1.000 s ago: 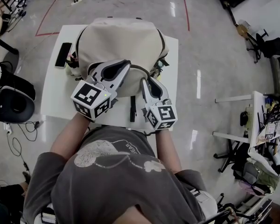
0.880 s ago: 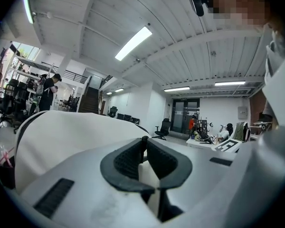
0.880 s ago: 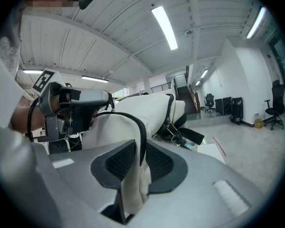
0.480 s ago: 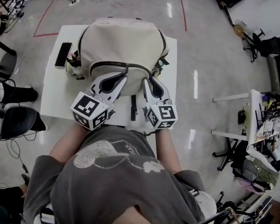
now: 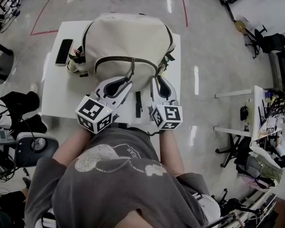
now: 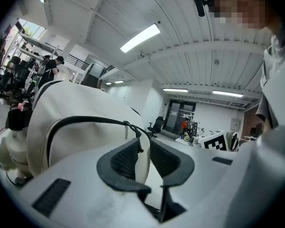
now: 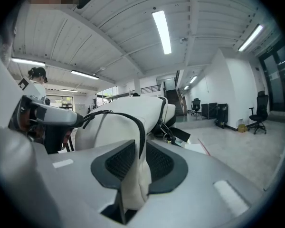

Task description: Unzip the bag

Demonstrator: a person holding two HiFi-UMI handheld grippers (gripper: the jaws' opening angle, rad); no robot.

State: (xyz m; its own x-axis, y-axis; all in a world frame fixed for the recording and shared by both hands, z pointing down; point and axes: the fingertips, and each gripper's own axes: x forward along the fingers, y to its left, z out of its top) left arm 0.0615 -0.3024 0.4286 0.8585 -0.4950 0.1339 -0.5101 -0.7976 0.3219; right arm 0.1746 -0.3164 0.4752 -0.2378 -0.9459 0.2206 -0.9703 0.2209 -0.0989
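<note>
A dark grey short-sleeved T-shirt (image 5: 118,184) bearing a pale print is worn, and the pale grey left gripper (image 5: 123,81) and right gripper (image 5: 159,79) are each capped toward 6 o'clock by a black-and-white marker cube (image 5: 95,114).

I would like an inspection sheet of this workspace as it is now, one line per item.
Surface: white rectangular table, carrying the bag and a phone.
Job's things: beige fabric backpack lies on the table; its dark zip line looks closed.
Clutter: flat black phone left of the backpack; small unidentifiable objects at its side; black strap on the table.
Grippers: left gripper has just opened, with the zip pull between its jaws; right gripper, jaws lately easing wider, pinches a backpack fold.
Cables: black cables on the floor, left.
Surroundings: glossy floor; cluttered desk, right.
</note>
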